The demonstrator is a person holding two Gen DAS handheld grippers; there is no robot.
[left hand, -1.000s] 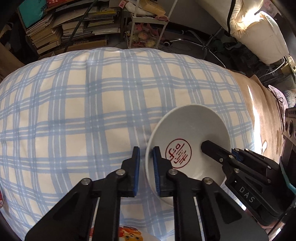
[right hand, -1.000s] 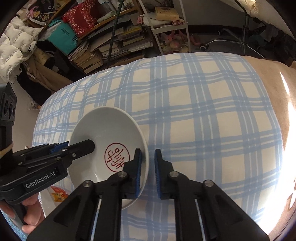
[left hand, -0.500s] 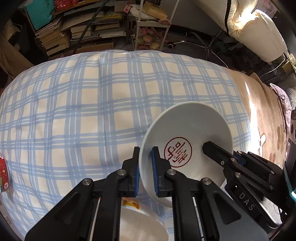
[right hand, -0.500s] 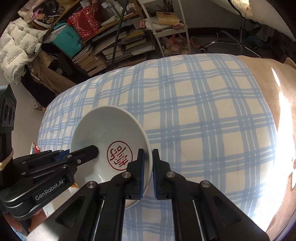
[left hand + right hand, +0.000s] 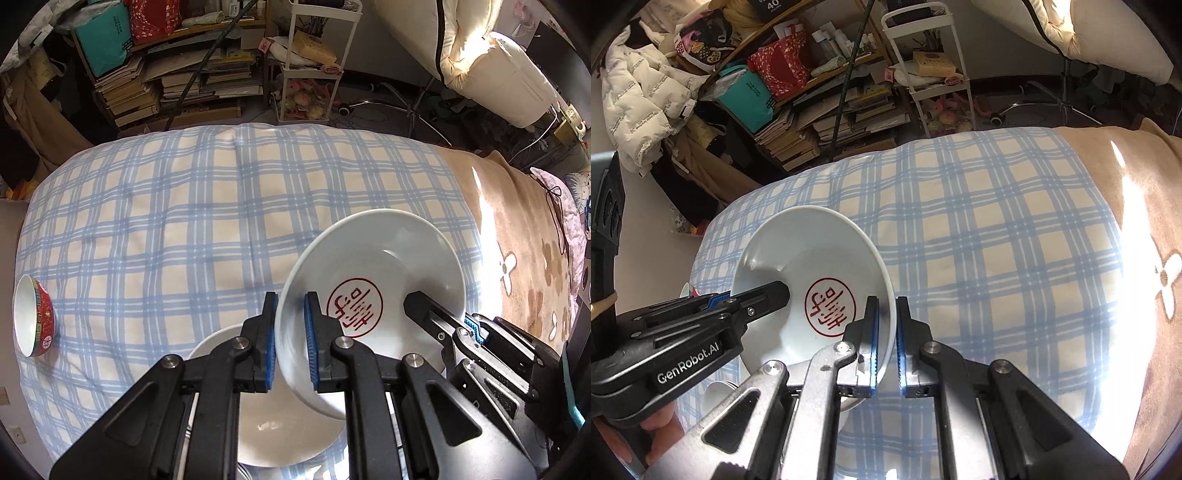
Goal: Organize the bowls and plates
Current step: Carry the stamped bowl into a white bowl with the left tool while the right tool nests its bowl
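A white bowl (image 5: 391,266) with a red round seal mark inside is held in the air by both grippers. My left gripper (image 5: 290,341) is shut on its left rim. My right gripper (image 5: 886,345) is shut on its right rim; the bowl (image 5: 812,254) tilts toward the camera in that view. Under it lies a white plate (image 5: 280,435) on the blue checked blanket (image 5: 184,206). A red patterned bowl (image 5: 35,321) lies on its side at the blanket's left edge.
A tan blanket with flower shapes (image 5: 524,258) lies to the right. Beyond the bed stand stacked books (image 5: 147,92), a white wire rack (image 5: 310,74) and a white pillow or jacket (image 5: 491,55). A white puffer jacket (image 5: 639,96) hangs at the far left.
Both grippers have lifted the seal bowl higher and pulled back from the bed. The white plate below and the red bowl at the left have come into view.
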